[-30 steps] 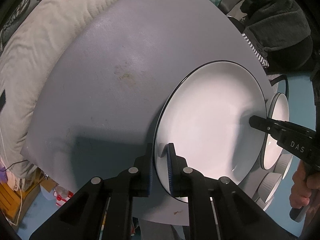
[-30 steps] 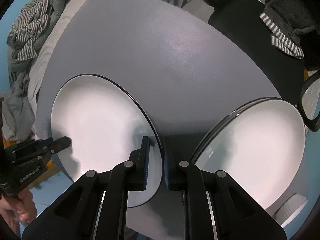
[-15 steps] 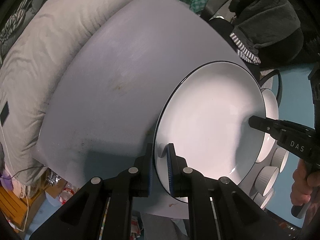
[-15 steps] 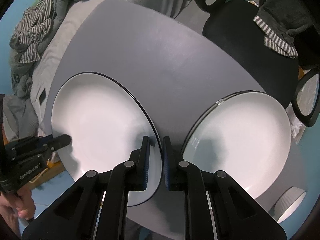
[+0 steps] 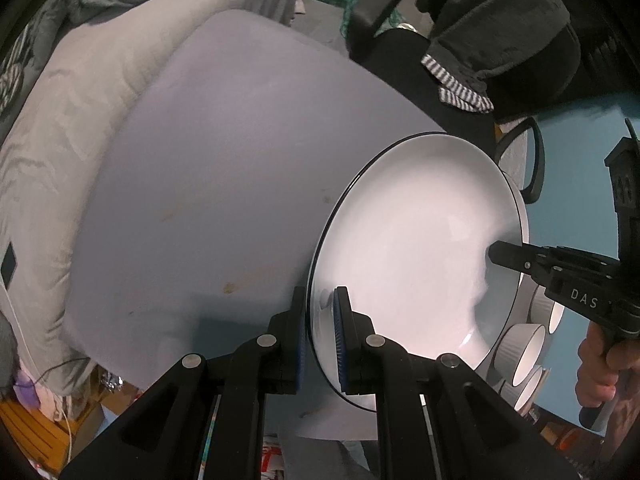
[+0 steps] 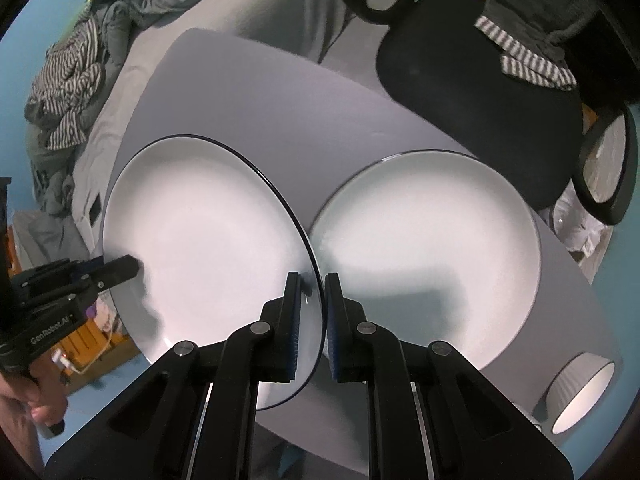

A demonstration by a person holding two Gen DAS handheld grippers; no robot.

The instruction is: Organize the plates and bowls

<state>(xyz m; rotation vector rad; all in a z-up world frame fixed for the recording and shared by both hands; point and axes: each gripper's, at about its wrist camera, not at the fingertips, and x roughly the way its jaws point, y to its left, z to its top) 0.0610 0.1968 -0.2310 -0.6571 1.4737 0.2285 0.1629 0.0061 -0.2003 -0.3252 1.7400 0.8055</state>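
Note:
A large white plate with a dark rim (image 5: 416,248) hangs in the air above the grey table (image 5: 224,184). My left gripper (image 5: 320,320) is shut on its near edge. My right gripper (image 6: 310,308) is shut on the opposite edge of the same plate (image 6: 200,240). The other gripper's fingers show across the plate in each view. A stack of similar white plates (image 6: 432,248) lies on the table to the right of the held plate. Ribbed white bowls (image 5: 520,352) stand below the plate's right side; one bowl (image 6: 580,392) shows at lower right.
The table's edges fall away near me. A black office chair (image 6: 472,92) with striped cloth and dark clothes stands behind the table. A bed with grey bedding (image 5: 72,128) lies to the left.
Both grippers have lifted the plate higher above the table. The table and the plate stack look smaller and farther below. More bowls have come into view under the plate.

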